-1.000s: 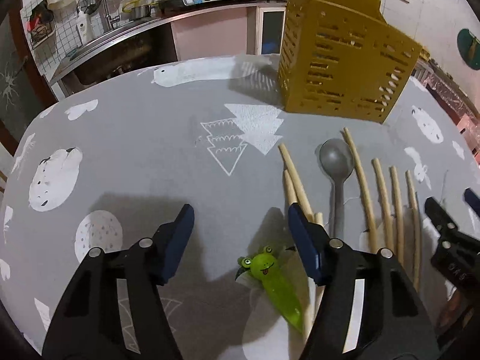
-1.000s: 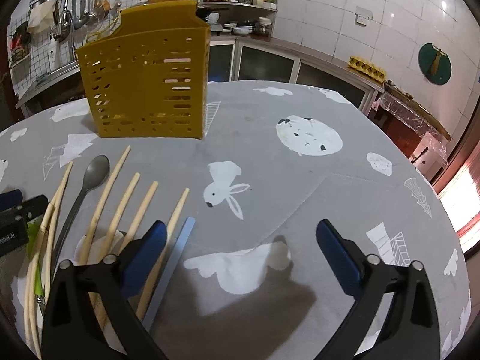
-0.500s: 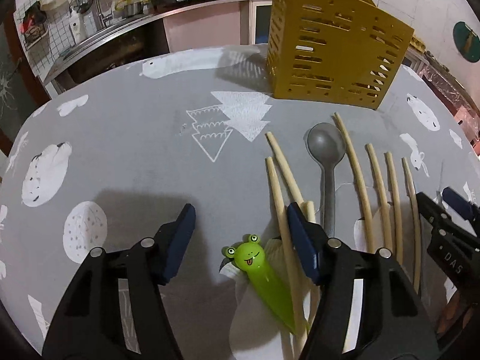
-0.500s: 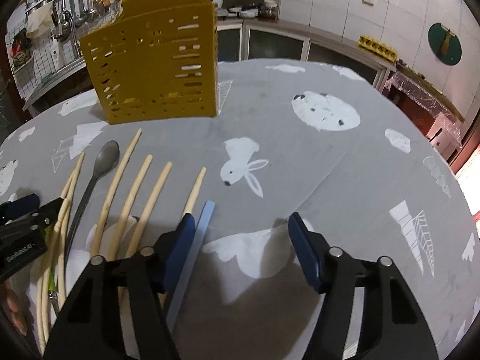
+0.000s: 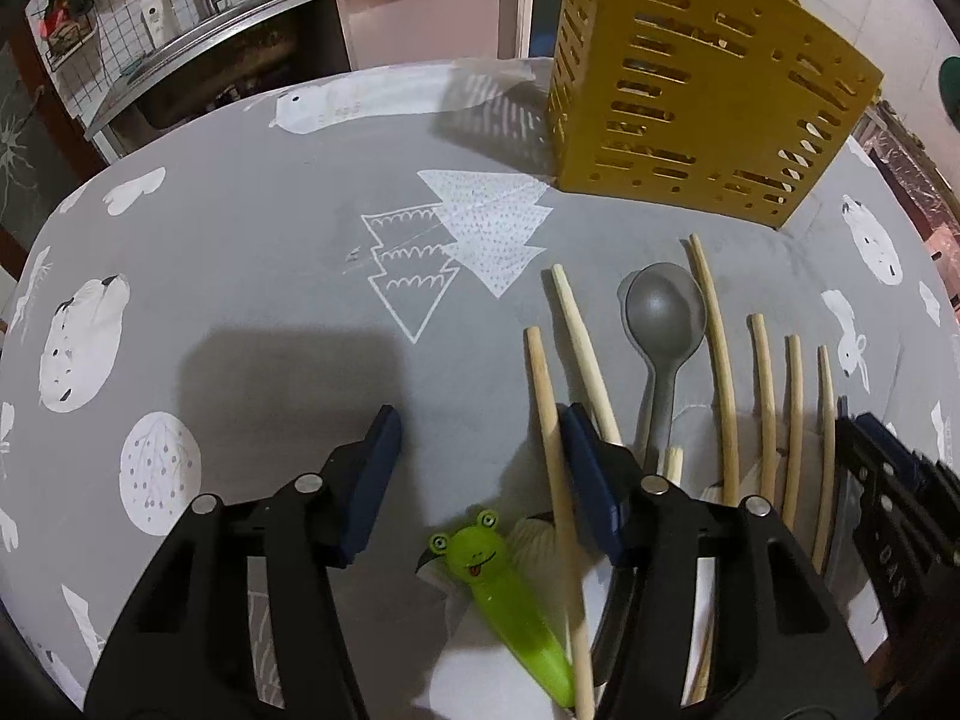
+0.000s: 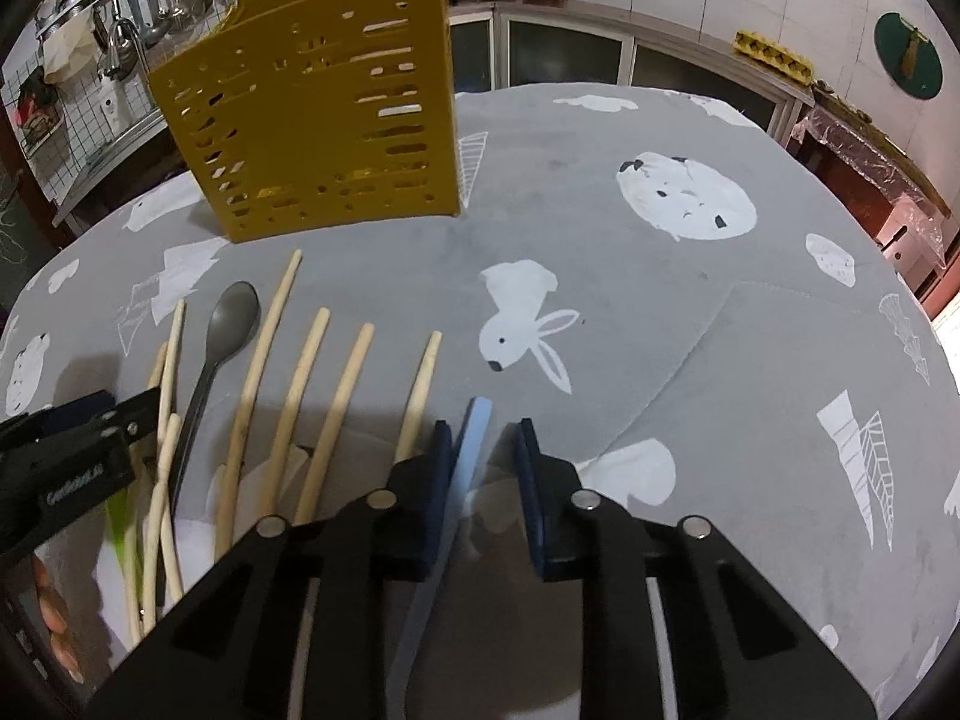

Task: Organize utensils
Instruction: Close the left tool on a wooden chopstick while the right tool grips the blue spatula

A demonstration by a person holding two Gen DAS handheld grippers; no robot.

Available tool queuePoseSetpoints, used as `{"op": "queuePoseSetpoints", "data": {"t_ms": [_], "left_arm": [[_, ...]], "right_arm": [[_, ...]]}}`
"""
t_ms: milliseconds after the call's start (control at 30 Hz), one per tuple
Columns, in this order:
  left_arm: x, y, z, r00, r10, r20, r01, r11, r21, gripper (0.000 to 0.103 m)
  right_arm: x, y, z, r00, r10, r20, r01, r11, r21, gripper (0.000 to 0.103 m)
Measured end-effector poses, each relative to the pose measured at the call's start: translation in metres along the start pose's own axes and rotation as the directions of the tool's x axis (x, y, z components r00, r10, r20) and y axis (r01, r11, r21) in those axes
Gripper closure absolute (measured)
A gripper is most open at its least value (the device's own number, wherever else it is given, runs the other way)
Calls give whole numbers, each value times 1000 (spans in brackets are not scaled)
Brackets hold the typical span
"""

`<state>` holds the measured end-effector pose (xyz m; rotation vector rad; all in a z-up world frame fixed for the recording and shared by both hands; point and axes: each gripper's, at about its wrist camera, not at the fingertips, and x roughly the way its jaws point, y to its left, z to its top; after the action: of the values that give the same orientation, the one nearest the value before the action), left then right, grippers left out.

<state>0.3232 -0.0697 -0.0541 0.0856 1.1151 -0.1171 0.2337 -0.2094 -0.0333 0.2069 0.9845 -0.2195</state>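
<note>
Task progress: barely begun, by the look of it. Every utensil in view lies on the tabletop [image 6: 690, 192]; whether anything is already inside the yellow holder [image 6: 312, 102] cannot be seen.
Utensils: a row of pale chopsticks [image 6: 345, 414], a grey spoon [image 5: 665, 324], a green frog-headed piece [image 5: 498, 588] and a light blue stick [image 6: 471, 450] lie side by side on the near part of the cloth, their far ends pointing toward the holder.
Holder: upright at the far side, well apart from the row.
Right claw [image 6: 480, 462]: its jaws have just been closing and now stand narrow around the blue stick, the rightmost item. The left pad lies against the stick; a gap shows at the right pad, so the grip does not look finished.
Left claw [image 5: 477, 462]: jaws apart and closing a little, low over the left end of the row. One chopstick [image 5: 555, 480] runs just inside its right pad, and the frog piece sits between the jaws nearer the camera. Nothing is pinched.
Left to do: probably lift each item and drop it in the holder.
Hard to make out: the near ends of all utensils are covered by the claws; what the frog piece is cannot be told.
</note>
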Motion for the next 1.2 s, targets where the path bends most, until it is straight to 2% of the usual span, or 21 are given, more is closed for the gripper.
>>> {"op": "queuePoseSetpoints", "data": {"t_ms": [200, 233, 300, 500, 700, 933, 1100, 1133, 1167, 1200], "left_arm": [[3, -2, 11, 1000, -5, -22, 5, 1000, -19, 60], [3, -2, 11, 1000, -7, -21, 6, 1000, -21, 64], [1, -3, 8, 1000, -8, -8, 8, 1000, -19, 72], [0, -12, 5, 999, 7, 39, -6, 1000, -14, 79], [0, -8, 1, 997, -35, 67, 36, 999, -26, 80], [1, -6, 1, 996, -38, 85, 42, 998, -37, 80], [1, -8, 3, 997, -23, 75, 24, 1000, -9, 81], [0, -7, 3, 997, -28, 74, 30, 999, -17, 84], [0, -6, 4, 996, -38, 78, 40, 999, -27, 93], [0, -3, 4, 995, -60, 85, 65, 997, -51, 97]], "right_arm": [[2, -9, 5, 999, 41, -15, -41, 999, 32, 87], [2, -10, 5, 999, 46, -15, -45, 998, 36, 89], [0, -12, 2, 998, 55, -11, -54, 998, 40, 89], [5, -7, 1, 998, 39, 41, -41, 998, 49, 92], [7, -4, 4, 996, 39, 76, -40, 999, 17, 95], [9, -5, 10, 995, 68, 72, -68, 998, -9, 95], [9, -3, 10, 994, 80, 71, -78, 997, -29, 95], [9, -4, 10, 994, 86, 74, -84, 996, -27, 95], [9, -4, 9, 993, 91, 77, -90, 996, -25, 95], [8, -5, 9, 991, 99, 87, -97, 995, -23, 95]]}}
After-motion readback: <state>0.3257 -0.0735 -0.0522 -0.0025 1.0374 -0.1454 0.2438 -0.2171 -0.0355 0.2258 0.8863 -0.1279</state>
